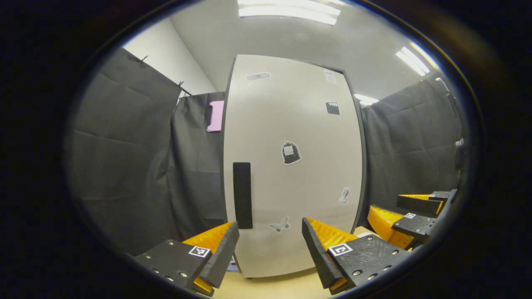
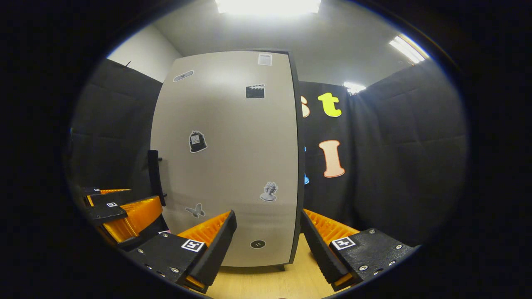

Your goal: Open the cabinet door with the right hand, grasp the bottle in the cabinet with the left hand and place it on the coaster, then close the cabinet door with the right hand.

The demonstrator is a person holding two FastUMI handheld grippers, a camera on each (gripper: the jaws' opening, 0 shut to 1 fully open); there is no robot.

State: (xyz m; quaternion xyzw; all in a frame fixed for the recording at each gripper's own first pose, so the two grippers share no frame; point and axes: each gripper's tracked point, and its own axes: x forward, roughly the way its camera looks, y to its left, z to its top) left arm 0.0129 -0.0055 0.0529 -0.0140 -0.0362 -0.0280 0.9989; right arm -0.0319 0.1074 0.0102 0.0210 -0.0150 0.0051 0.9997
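Observation:
A tall pale cabinet stands on the wooden table, its door [image 1: 291, 166] closed, with a dark vertical handle [image 1: 242, 195] on the door's left edge. Small stickers dot the door. My left gripper [image 1: 270, 245] is open, low in front of the door, with nothing between its fingers. In the right gripper view the same door [image 2: 232, 158] and handle [image 2: 154, 176] appear from the right side. My right gripper [image 2: 268, 243] is open too, near the door's lower right corner. Each view also catches the other gripper off to the side: the right gripper [image 1: 409, 216] and the left gripper [image 2: 120, 207].
Black cloth walls close in on both sides and behind the cabinet. The light wooden tabletop [image 2: 266, 282] runs under the cabinet's feet. Ceiling lights glare overhead.

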